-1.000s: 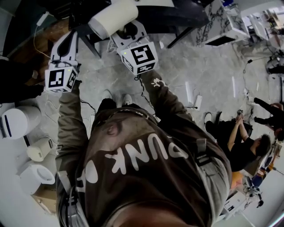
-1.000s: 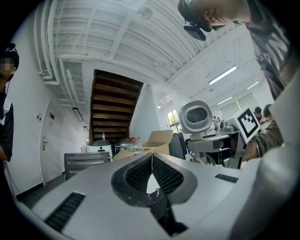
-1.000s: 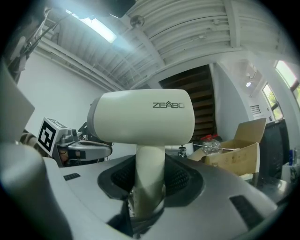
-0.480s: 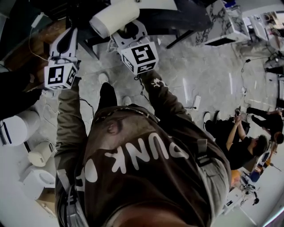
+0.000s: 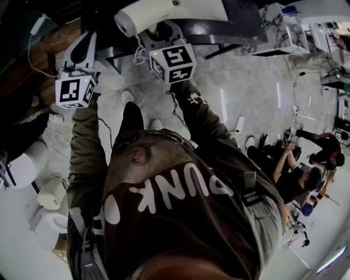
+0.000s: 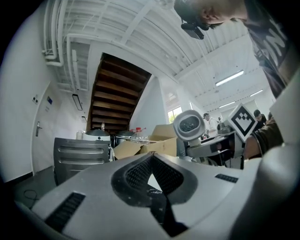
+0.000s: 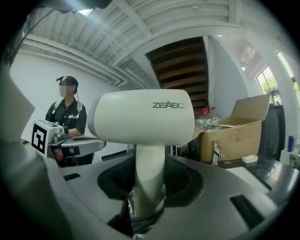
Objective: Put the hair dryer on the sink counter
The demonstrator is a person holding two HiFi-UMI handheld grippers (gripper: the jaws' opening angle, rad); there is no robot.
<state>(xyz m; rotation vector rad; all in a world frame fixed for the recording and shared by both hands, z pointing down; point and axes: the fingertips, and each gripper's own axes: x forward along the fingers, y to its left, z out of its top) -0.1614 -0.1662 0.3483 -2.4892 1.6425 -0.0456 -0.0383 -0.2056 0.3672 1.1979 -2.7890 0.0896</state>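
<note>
A person stands on a grey floor (image 5: 257, 93) with 1 claw in each hand, both held out in front at about the same height. The right claw (image 5: 155, 33) pinches the white hair dryer (image 5: 143, 15) by its handle. In the right gripper view the handle stands upright between the 2 pads of that claw (image 7: 149, 180). The barrel of the hair dryer (image 7: 140, 117) lies crosswise just above them. Gripping low on the handle probably keeps the heavy barrel balanced and level for carrying.

The left claw (image 5: 82, 46) is pressed together on nothing; in its own view the tips of the claw (image 6: 151, 157) meet. It likely just stays clear.

The dryer hangs in the air near the near edge of a dark counter (image 5: 240, 22), not resting on it. A small chrome tap (image 7: 216, 152) beside a cardboard box (image 7: 234, 133) suggests the sink is close ahead.
</note>
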